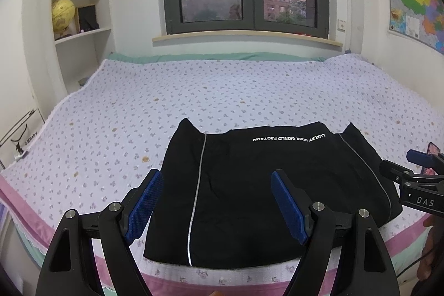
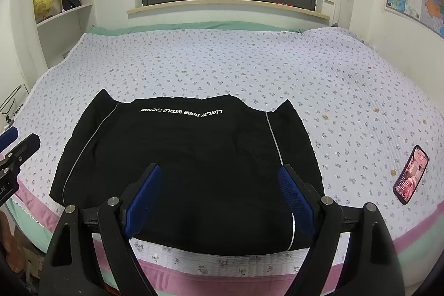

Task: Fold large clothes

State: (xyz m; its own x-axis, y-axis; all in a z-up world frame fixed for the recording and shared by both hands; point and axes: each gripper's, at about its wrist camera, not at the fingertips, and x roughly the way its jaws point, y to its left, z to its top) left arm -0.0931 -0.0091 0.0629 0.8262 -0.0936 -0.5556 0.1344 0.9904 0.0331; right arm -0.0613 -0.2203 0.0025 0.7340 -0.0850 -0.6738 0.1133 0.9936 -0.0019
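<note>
Garment (image 1: pixel 263 185) lies flat near bed (image 1: pixel 194 90) front edge, looks soft, light, floppy; left gripper (image 1: pixel 216 201) and right gripper (image 2: pixel 219 199) both spread wide, empty; best pinch near-edge corners.

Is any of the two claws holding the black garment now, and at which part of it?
Nothing is held. The left claw and the right claw are both open above the black garment, apart from it.

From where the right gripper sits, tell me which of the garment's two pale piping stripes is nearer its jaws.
The right-hand piping stripe on the black garment: it runs down right beside the right gripper, passing its right pad. The left-hand stripe lies far off toward the garment's opposite edge.
</note>
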